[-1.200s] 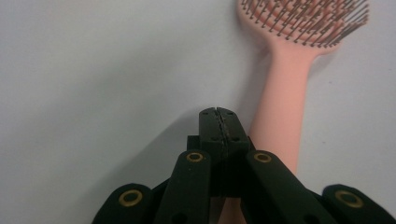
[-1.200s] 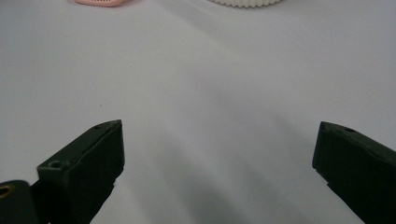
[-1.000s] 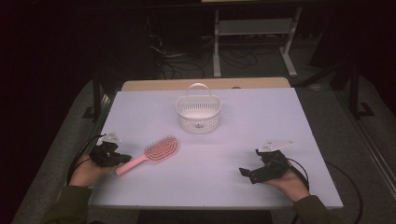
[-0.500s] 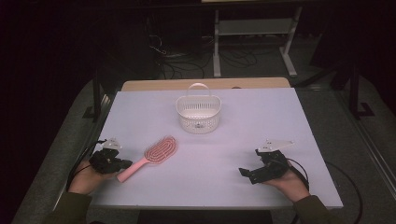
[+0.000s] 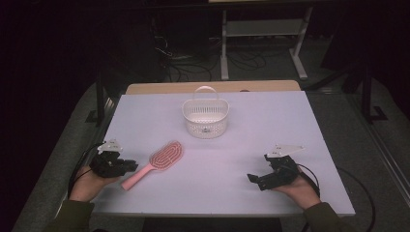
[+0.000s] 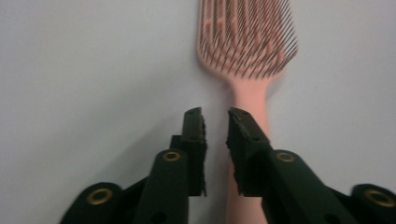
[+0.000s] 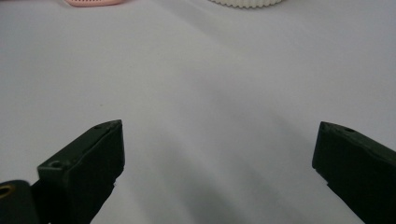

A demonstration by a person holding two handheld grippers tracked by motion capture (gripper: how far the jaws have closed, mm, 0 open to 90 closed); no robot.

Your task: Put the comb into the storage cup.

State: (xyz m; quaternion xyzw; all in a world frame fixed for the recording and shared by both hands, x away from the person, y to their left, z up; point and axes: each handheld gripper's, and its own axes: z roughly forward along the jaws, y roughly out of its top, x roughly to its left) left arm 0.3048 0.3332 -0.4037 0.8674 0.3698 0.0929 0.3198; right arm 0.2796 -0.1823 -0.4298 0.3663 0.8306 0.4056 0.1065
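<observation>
Left gripper (image 6: 215, 126): we are parting its jaws narrowly, nothing between them; the pink hairbrush (image 6: 247, 42) is lying just ahead, its handle under the right-hand jaw. Right gripper (image 7: 217, 154): we are holding it wide open over bare table (image 7: 210, 84).

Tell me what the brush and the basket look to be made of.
Brush: likely pink plastic, matt, with a smooth moulded handle and rows of thin stiff bristles.
Basket: probably white plastic, with slotted, lattice-like walls and a thin hoop handle, all one colour. How glossy it is cannot be told from the high view.
</observation>
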